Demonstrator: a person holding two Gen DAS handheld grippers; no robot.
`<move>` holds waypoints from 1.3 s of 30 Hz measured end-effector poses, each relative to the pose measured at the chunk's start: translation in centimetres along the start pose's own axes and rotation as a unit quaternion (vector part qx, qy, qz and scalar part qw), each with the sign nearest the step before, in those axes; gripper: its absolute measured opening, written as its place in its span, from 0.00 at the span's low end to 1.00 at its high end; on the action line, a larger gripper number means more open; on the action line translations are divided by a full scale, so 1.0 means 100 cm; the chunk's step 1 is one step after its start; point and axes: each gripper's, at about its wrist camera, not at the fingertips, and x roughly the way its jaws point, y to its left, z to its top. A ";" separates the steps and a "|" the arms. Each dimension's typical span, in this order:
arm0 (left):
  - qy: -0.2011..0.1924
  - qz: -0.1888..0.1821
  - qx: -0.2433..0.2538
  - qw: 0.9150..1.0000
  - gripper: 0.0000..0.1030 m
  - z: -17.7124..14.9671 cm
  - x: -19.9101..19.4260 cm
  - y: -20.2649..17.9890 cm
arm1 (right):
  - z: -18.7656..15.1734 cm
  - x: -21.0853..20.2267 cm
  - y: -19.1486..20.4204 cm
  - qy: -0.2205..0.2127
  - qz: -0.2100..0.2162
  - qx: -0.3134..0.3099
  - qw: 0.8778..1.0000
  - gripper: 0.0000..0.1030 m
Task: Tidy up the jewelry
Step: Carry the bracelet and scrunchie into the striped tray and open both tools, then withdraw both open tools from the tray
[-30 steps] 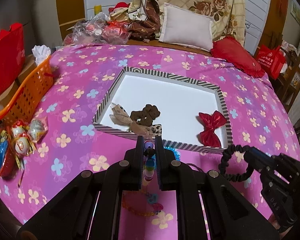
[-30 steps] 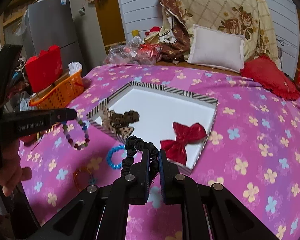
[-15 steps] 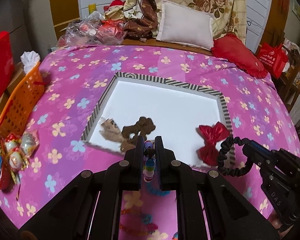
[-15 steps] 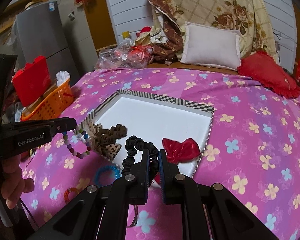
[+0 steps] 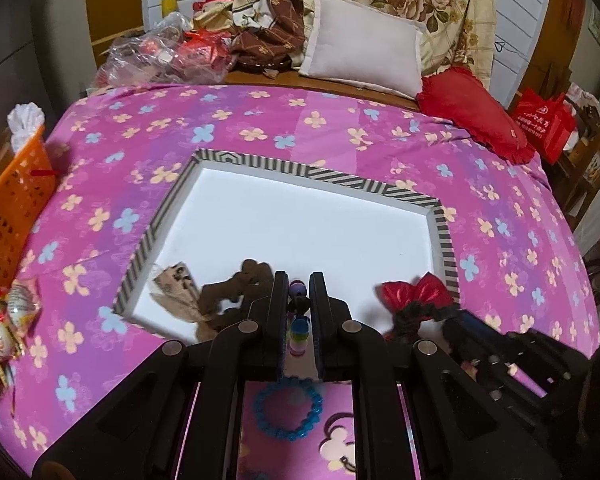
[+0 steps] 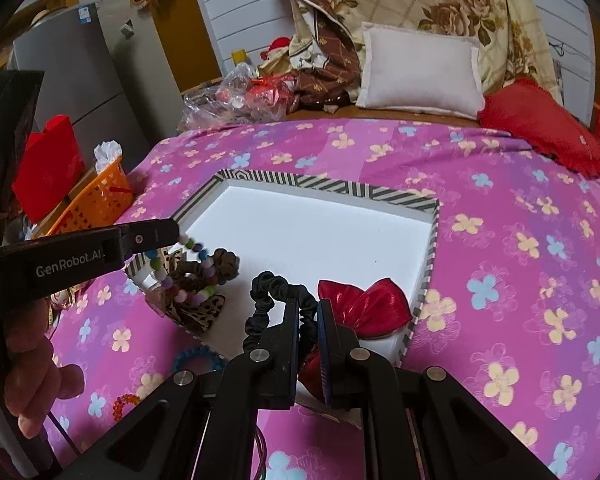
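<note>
A white tray with a striped rim (image 5: 400, 194) (image 6: 332, 188) lies on the pink flowered bedspread. My left gripper (image 5: 299, 304) (image 6: 172, 236) is shut on a multicoloured bead bracelet (image 5: 299, 328) (image 6: 184, 276), which hangs over the tray's near left corner. My right gripper (image 6: 309, 320) is shut on a black scrunchie (image 6: 276, 292) (image 5: 416, 316), held over the tray's near edge. In the tray lie a red bow (image 6: 364, 304) (image 5: 416, 290), a brown scrunchie (image 5: 236, 288) (image 6: 220, 264) and a leopard-print bow (image 5: 176, 288) (image 6: 200, 312).
A blue bead bracelet (image 5: 288, 408) (image 6: 196, 356) and an orange bracelet (image 6: 124, 404) lie on the bedspread in front of the tray. An orange basket (image 5: 12, 196) (image 6: 96, 200) stands at the left. A white pillow (image 5: 364, 52) and a red cushion (image 5: 472, 112) lie behind.
Both grippers have moved forward and now stand over the tray's near edge with their items. The blue bracelet now lies under my left gripper.
</note>
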 end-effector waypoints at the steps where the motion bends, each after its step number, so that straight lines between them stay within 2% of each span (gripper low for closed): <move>1: 0.001 -0.002 0.000 1.000 0.09 0.000 0.002 -0.001 | 0.000 0.003 0.000 0.002 0.000 0.001 1.000 0.08; 8: 0.023 -0.005 -0.007 1.000 0.09 -0.005 0.027 0.005 | -0.001 0.024 -0.003 0.020 0.004 0.007 1.000 0.08; 20: 0.067 0.036 -0.057 0.995 0.09 -0.030 0.068 0.057 | -0.010 0.070 -0.005 0.065 -0.024 -0.005 0.998 0.08; 22: 0.068 0.041 -0.063 0.995 0.09 -0.032 0.070 0.061 | -0.013 0.072 -0.005 0.071 -0.031 -0.009 0.997 0.13; 23: 0.067 0.042 -0.066 0.995 0.09 -0.032 0.070 0.062 | -0.014 0.071 -0.005 0.069 -0.031 -0.011 0.997 0.19; 24: 0.067 0.042 -0.069 0.994 0.11 -0.033 0.069 0.063 | -0.014 0.067 -0.003 0.063 -0.033 -0.016 0.997 0.32; 26: 0.065 0.041 -0.067 0.995 0.16 -0.034 0.067 0.063 | -0.015 0.058 0.000 0.051 -0.035 -0.020 0.998 0.46; 27: 0.063 0.042 -0.063 0.995 0.18 -0.035 0.065 0.062 | -0.015 0.054 0.002 0.048 -0.035 -0.022 0.998 0.46; 29: 0.059 0.043 -0.059 0.996 0.38 -0.036 0.060 0.061 | -0.016 0.041 0.005 0.039 -0.036 -0.026 0.998 0.46; 30: 0.056 0.041 -0.060 0.996 0.41 -0.037 0.056 0.062 | -0.017 0.034 0.007 0.033 -0.036 -0.027 0.998 0.46; 37: 0.025 0.033 -0.053 0.998 0.52 -0.052 0.009 0.068 | -0.041 -0.021 0.019 -0.001 -0.018 -0.035 0.999 0.46; 38: 0.020 0.033 -0.052 0.998 0.53 -0.056 0.002 0.070 | -0.045 -0.025 0.022 -0.001 -0.020 -0.038 0.999 0.50; 39: 0.015 0.033 -0.052 0.998 0.54 -0.061 -0.007 0.074 | -0.051 -0.031 0.026 -0.003 -0.027 -0.042 0.999 0.58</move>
